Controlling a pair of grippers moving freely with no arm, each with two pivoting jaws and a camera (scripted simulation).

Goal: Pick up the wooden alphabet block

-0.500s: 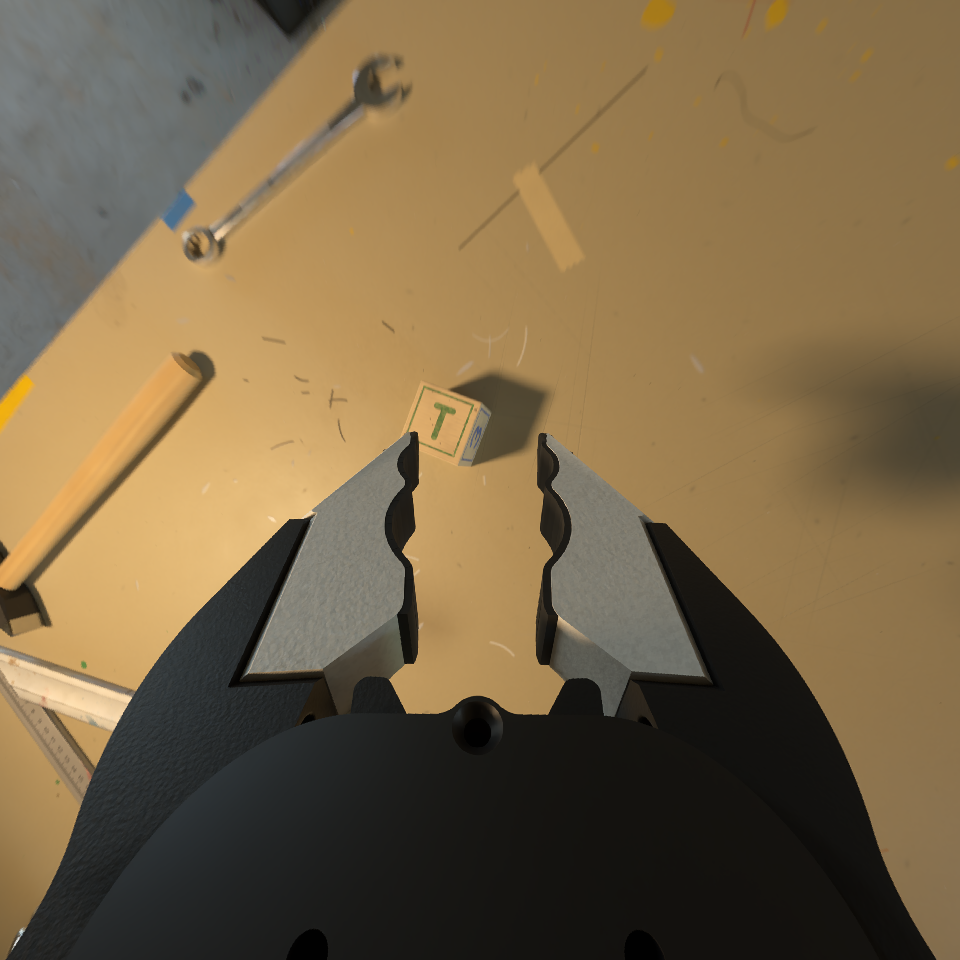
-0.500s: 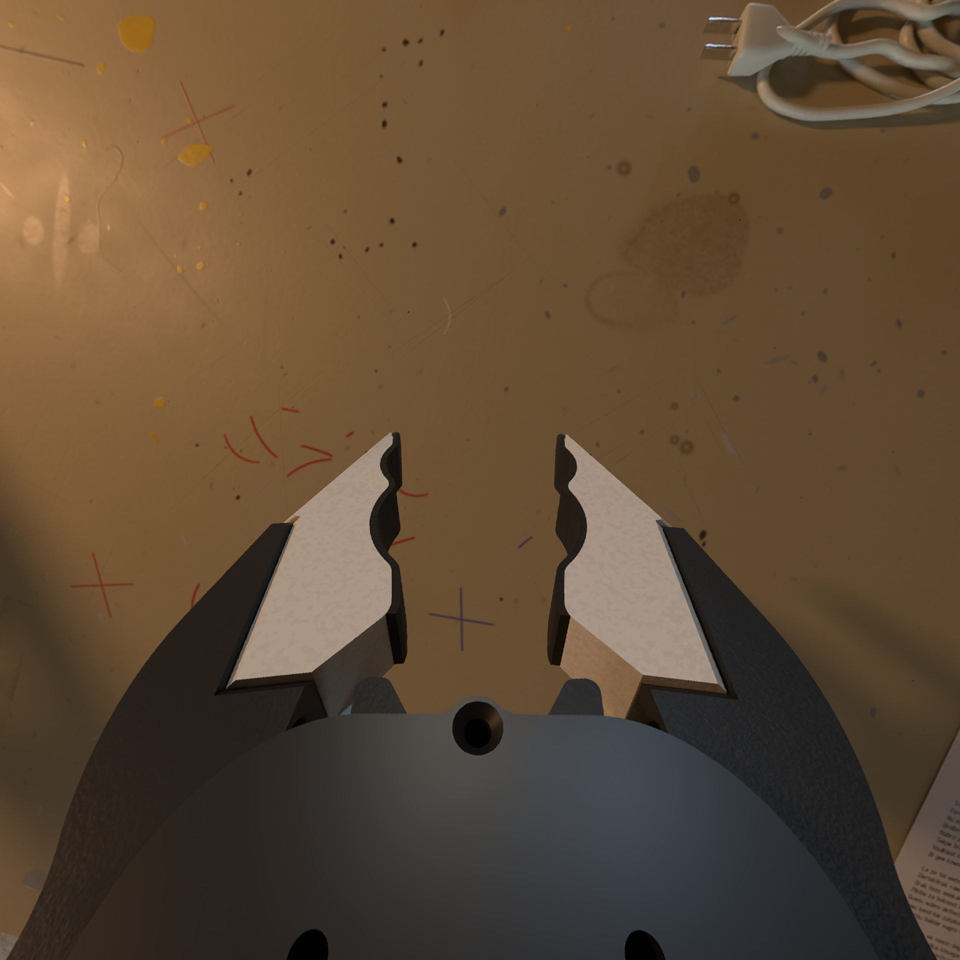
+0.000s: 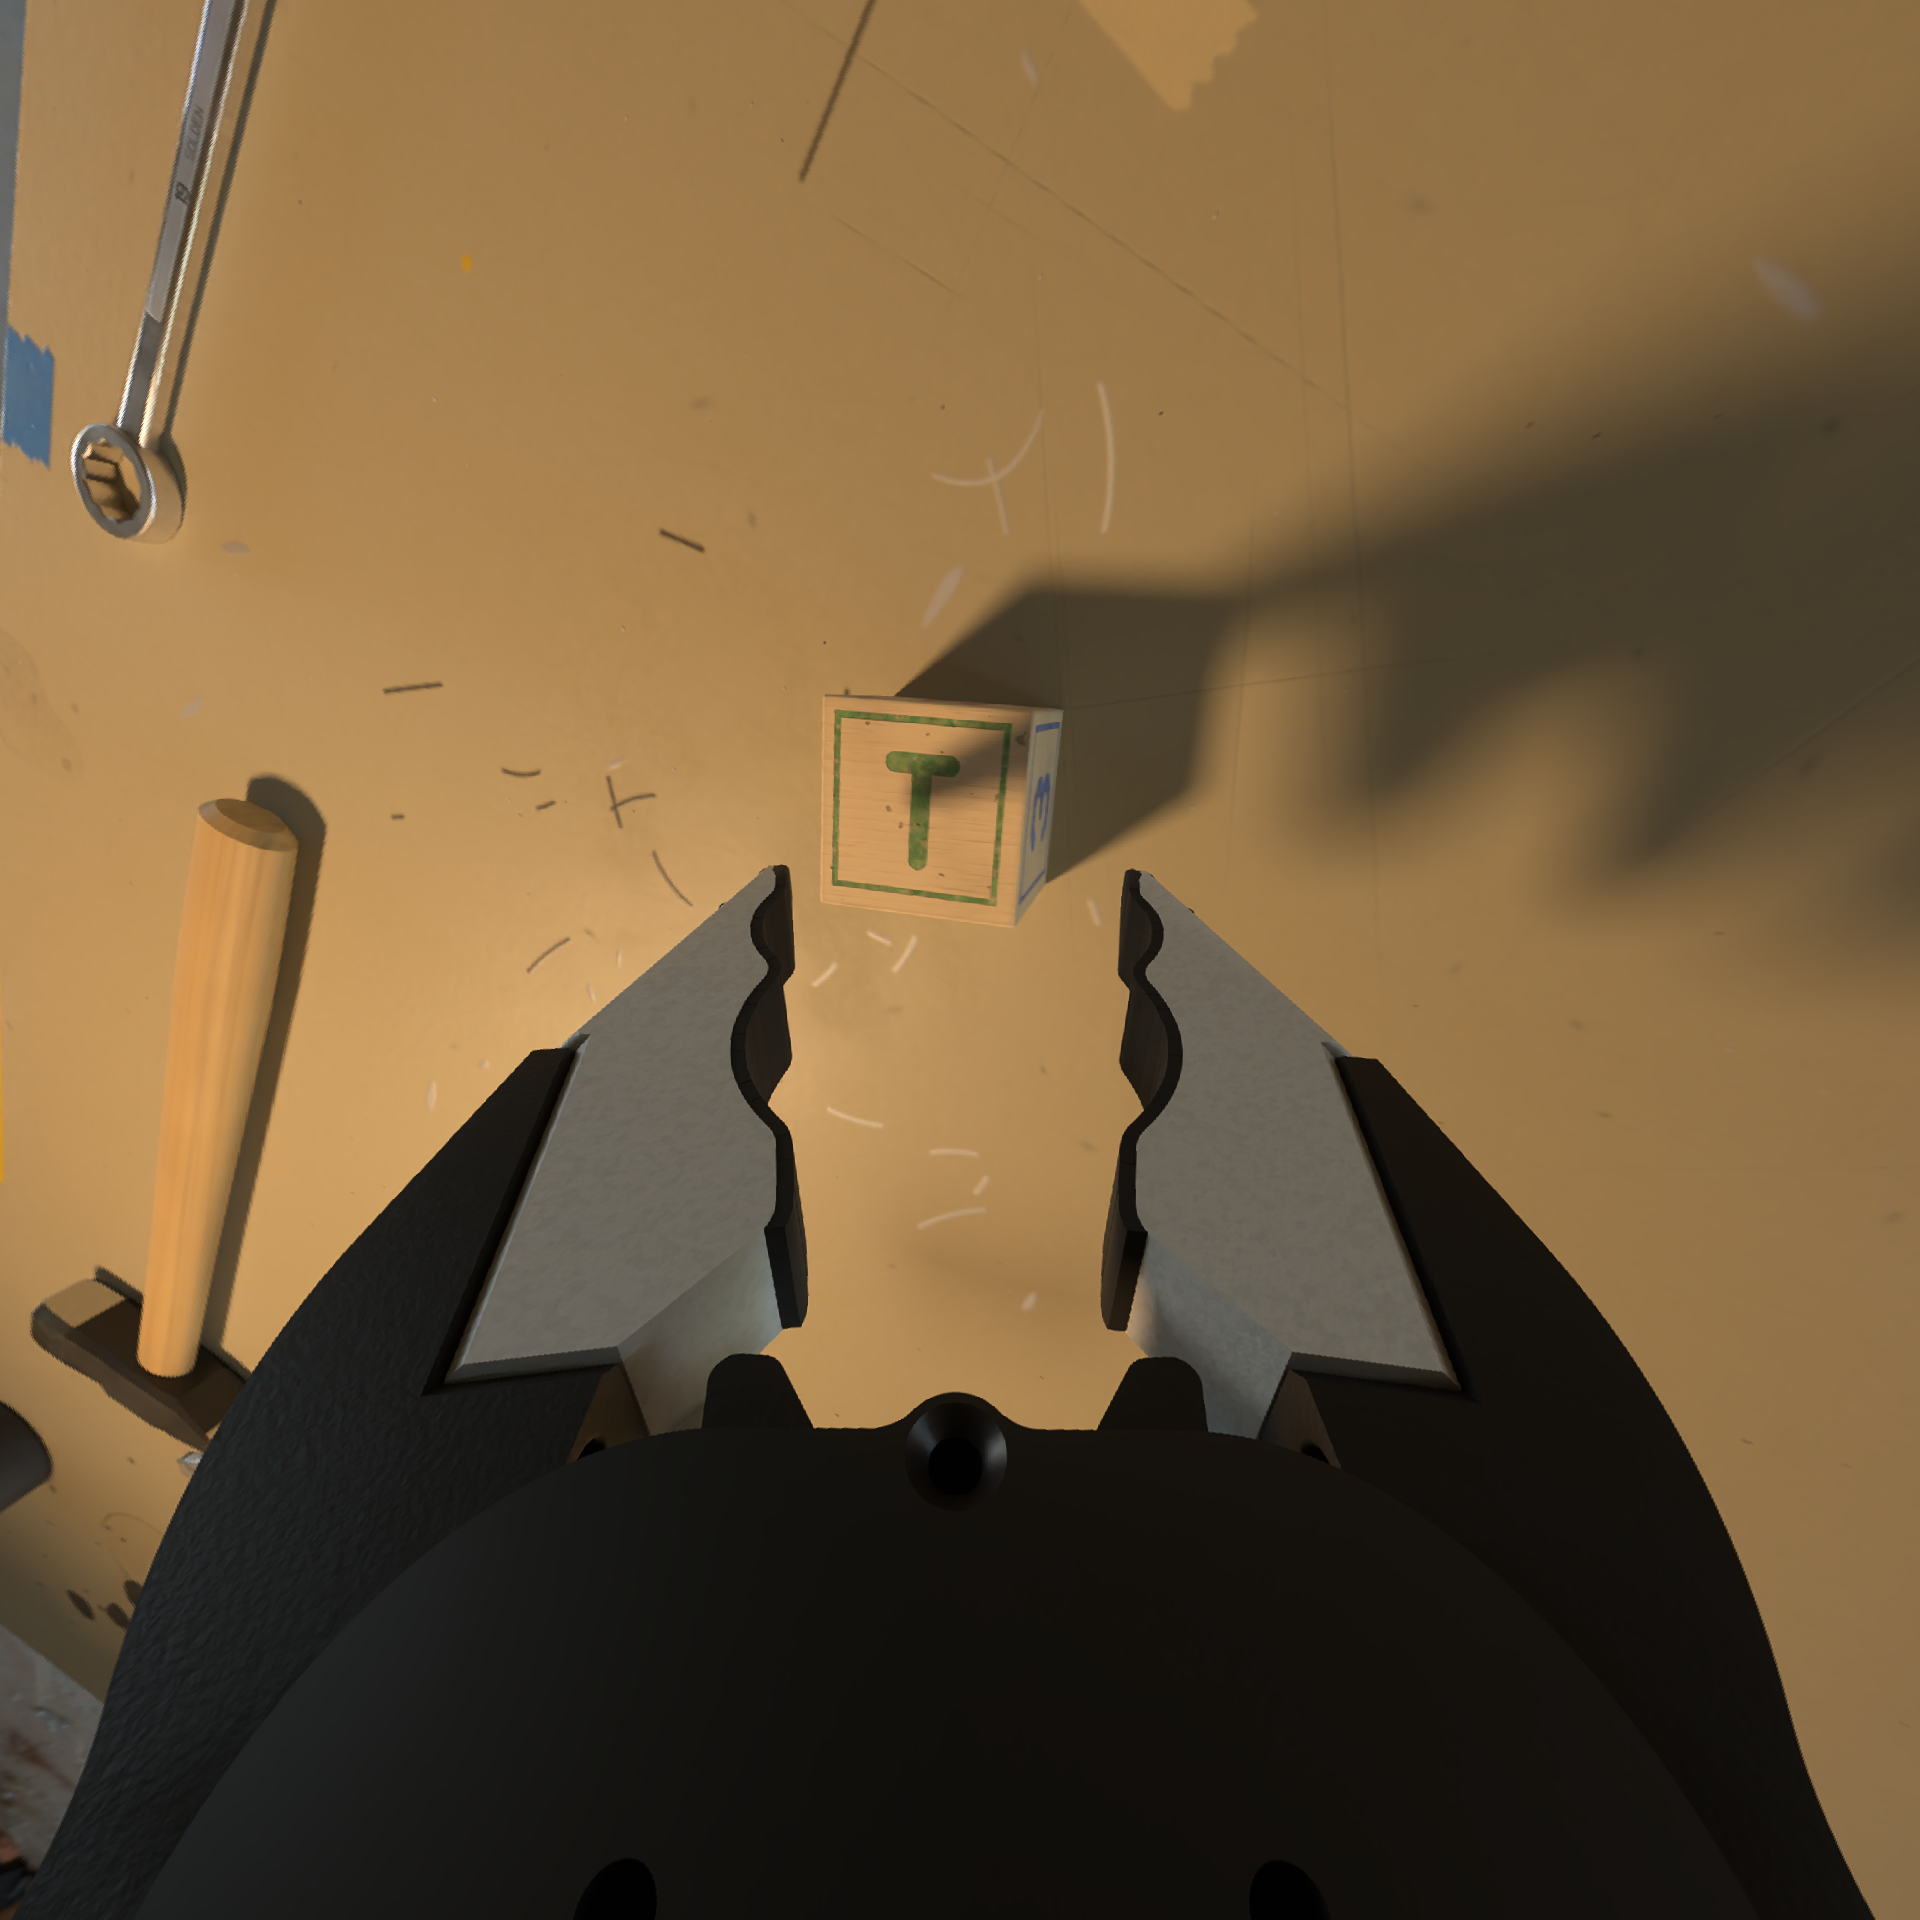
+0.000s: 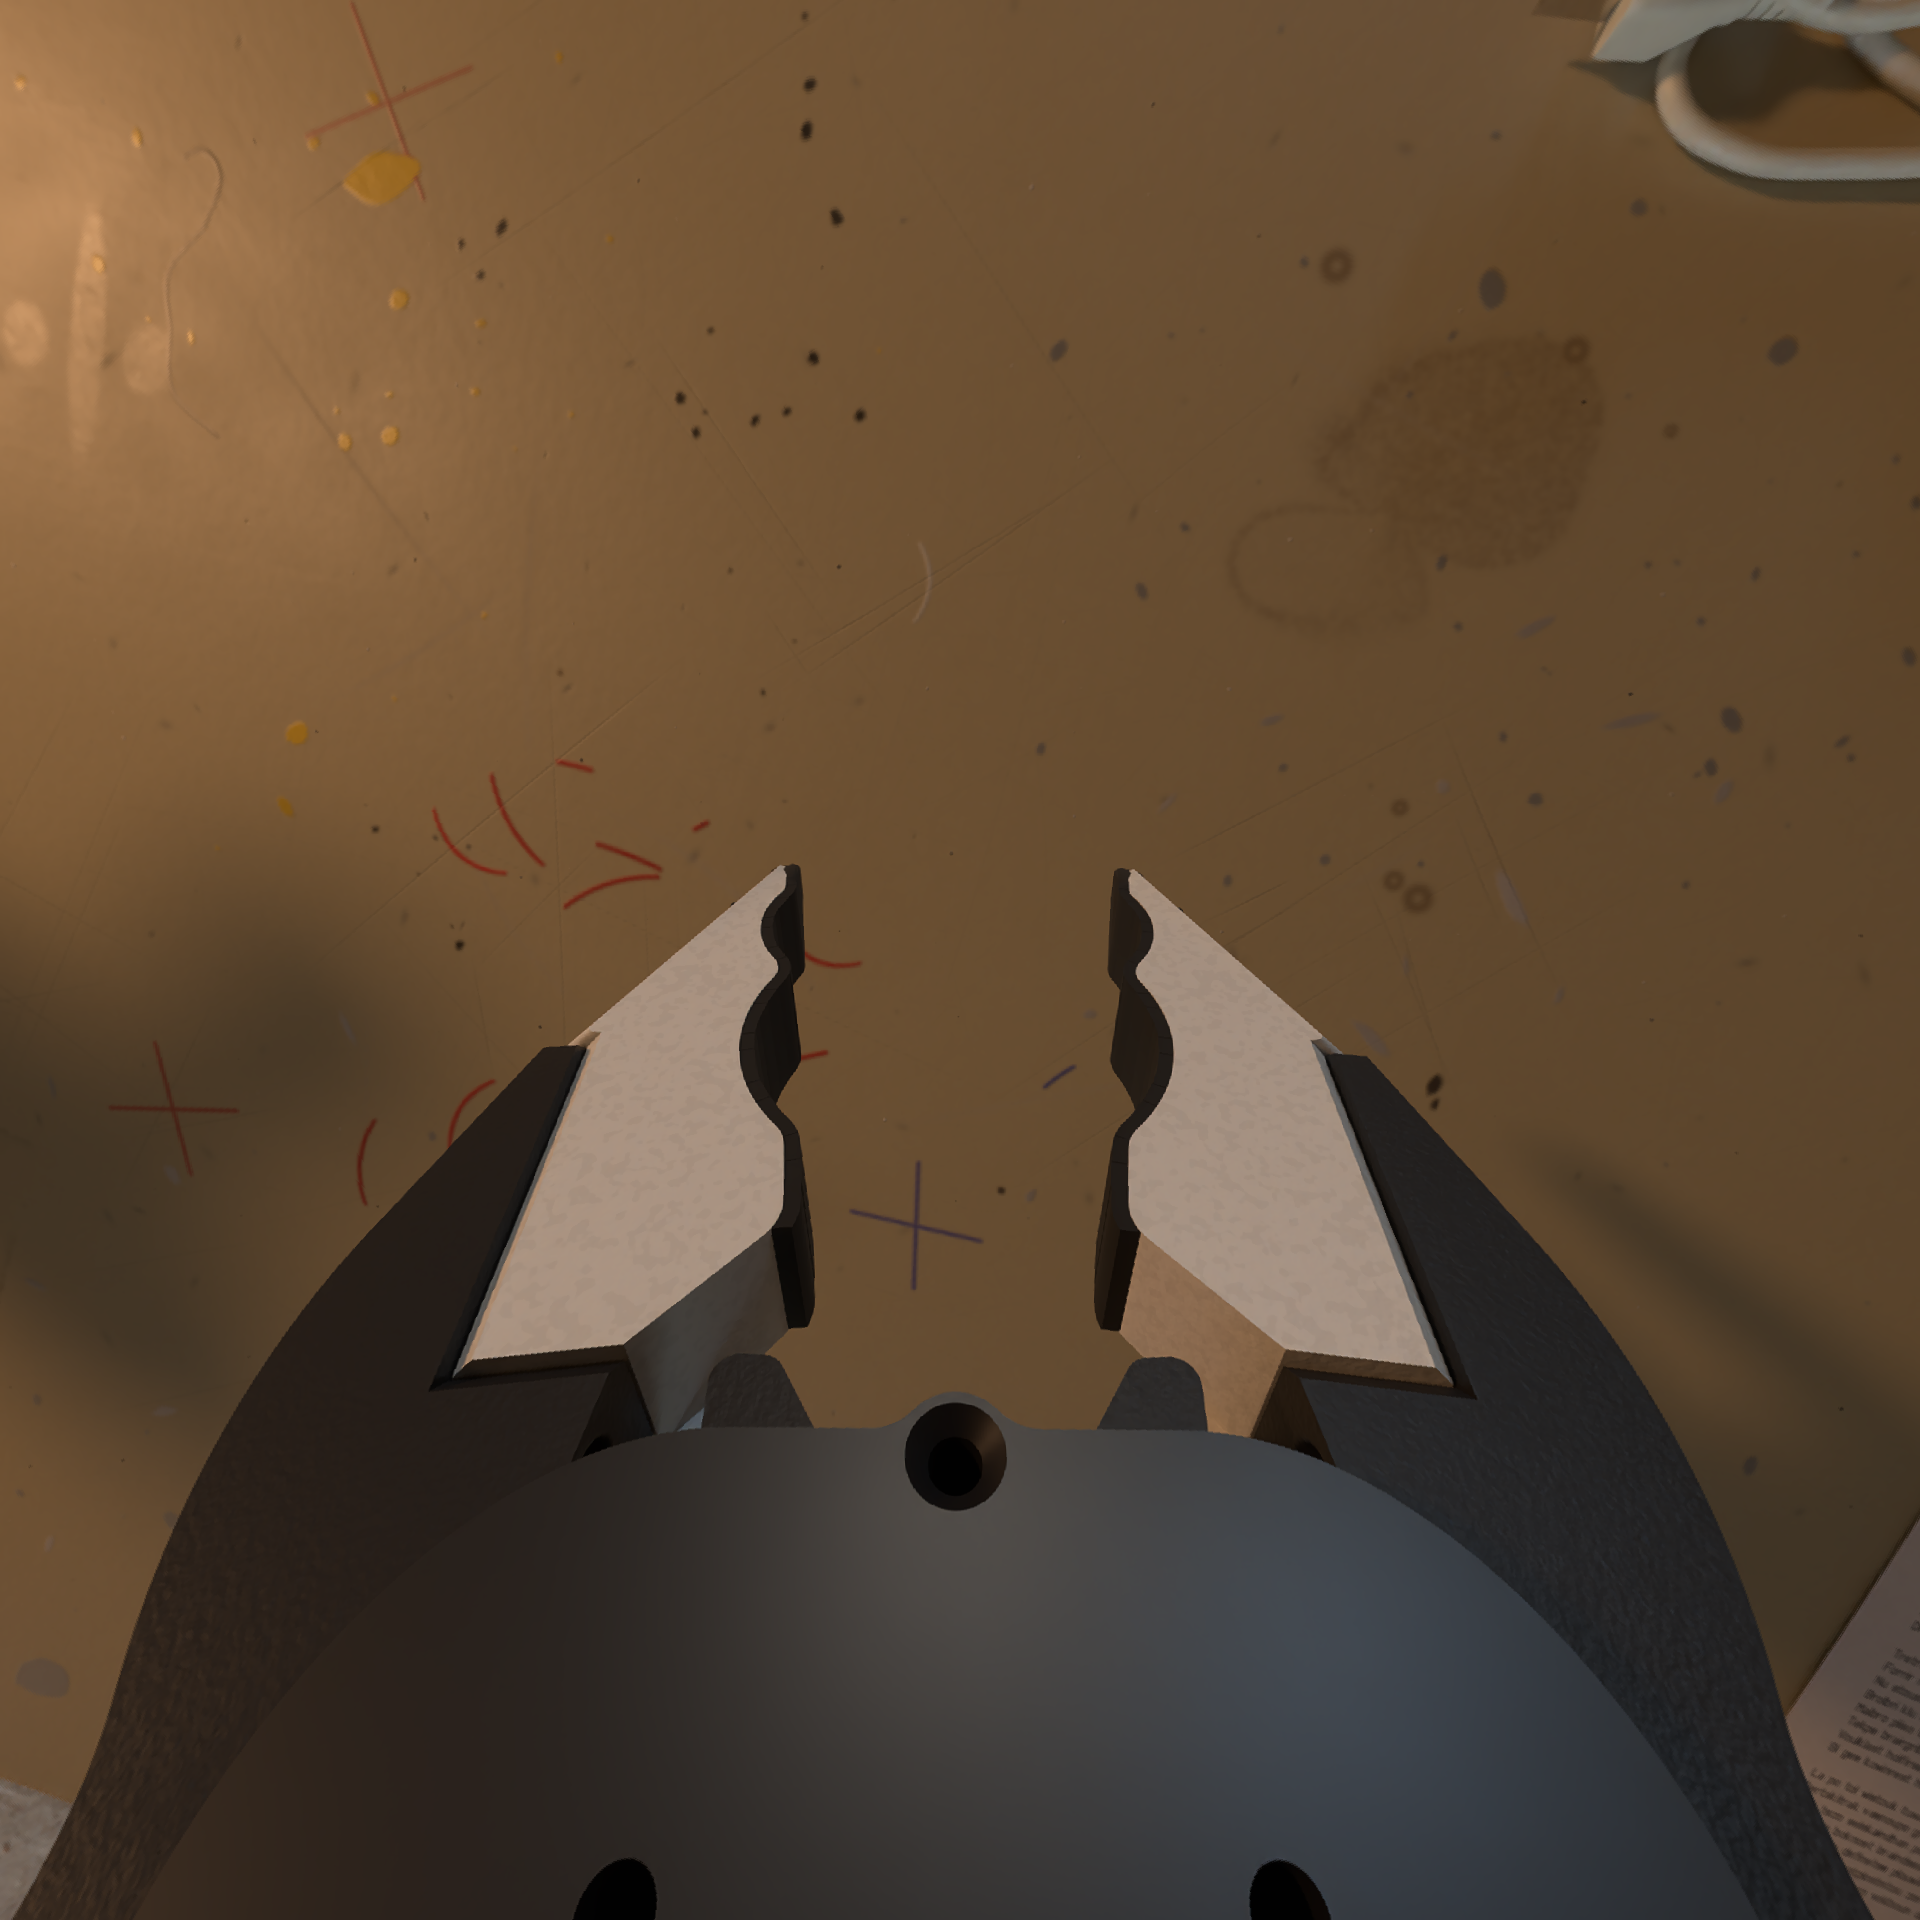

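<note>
The wooden alphabet block [image 3: 920, 810] is a pale cube with a green-framed green letter on top and a blue mark on its right side. It rests on the tan workbench in the left wrist view, just beyond the fingertips and in line with the gap. My left gripper [image 3: 954, 878] is open and empty, above the bench, with the block's near edge close to the line between the tips. My right gripper [image 4: 954, 878] is open and empty over bare bench. The block does not show in the right wrist view.
A steel spanner [image 3: 166, 281] lies at the far left. A hammer with a wooden handle [image 3: 213, 1081] lies at the left. The bench's left edge [image 3: 8, 208] carries blue tape [image 3: 26, 395]. A white cable [image 4: 1766, 104] lies at the right view's top right, a printed sheet [image 4: 1870, 1725] at its bottom right.
My left gripper has moved closer to the block, turned to square with it, and opened wider. The right gripper has shifted only slightly forward.
</note>
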